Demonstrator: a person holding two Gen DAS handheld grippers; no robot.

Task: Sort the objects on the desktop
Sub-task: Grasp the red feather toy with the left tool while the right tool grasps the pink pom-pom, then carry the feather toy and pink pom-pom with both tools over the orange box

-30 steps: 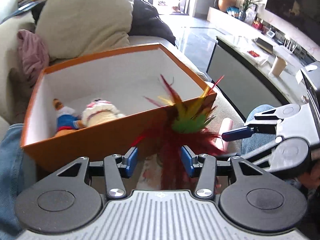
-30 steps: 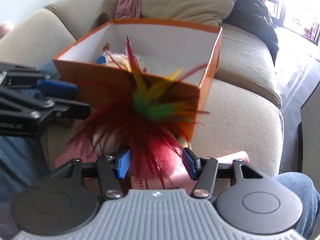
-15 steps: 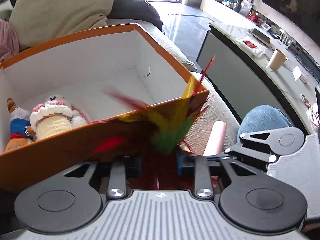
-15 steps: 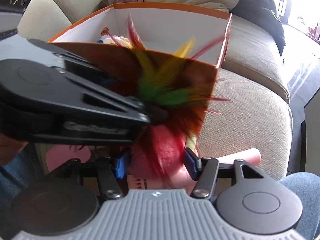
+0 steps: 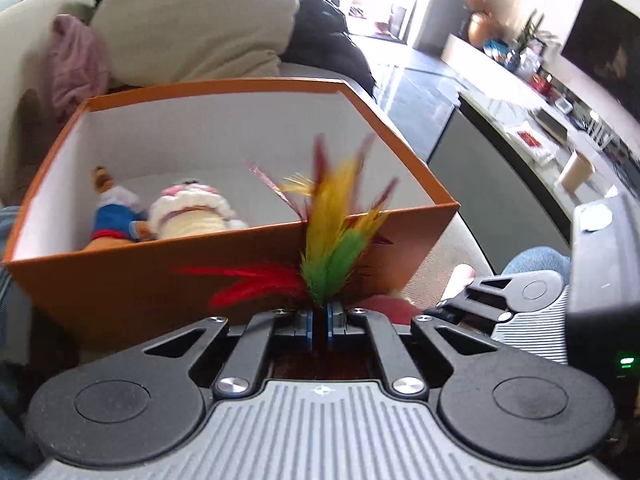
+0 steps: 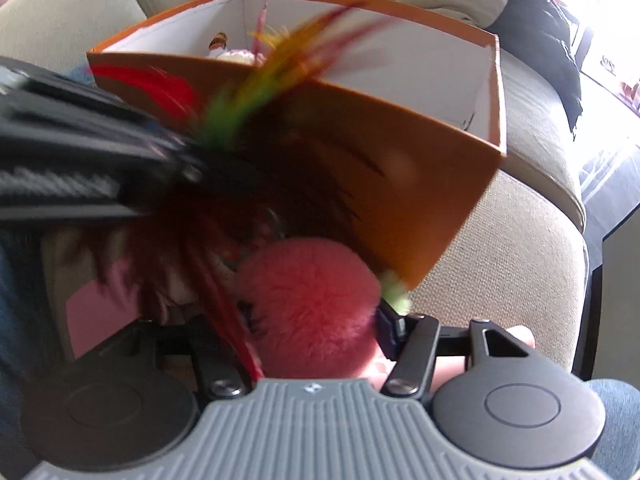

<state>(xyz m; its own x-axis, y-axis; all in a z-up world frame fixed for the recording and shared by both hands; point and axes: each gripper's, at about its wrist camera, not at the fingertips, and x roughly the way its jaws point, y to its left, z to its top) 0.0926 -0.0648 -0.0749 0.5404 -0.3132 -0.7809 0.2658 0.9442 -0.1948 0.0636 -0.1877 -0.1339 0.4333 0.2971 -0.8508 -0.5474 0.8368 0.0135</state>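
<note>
One orange box (image 5: 132, 280) stands just ahead of both grippers, with two dolls (image 5: 188, 216) inside it at its left. One feather toy (image 5: 332, 240) rises in front of the box's near wall. The left gripper (image 5: 319, 322) is pinched almost fully closed on the feathers' base. One pink pompom (image 6: 308, 300) sits between the right gripper's (image 6: 308, 332) fingers, which are about half open and closing; whether the pads press on it I cannot tell. One pink card (image 6: 100, 312) lies below, left of the right gripper.
</note>
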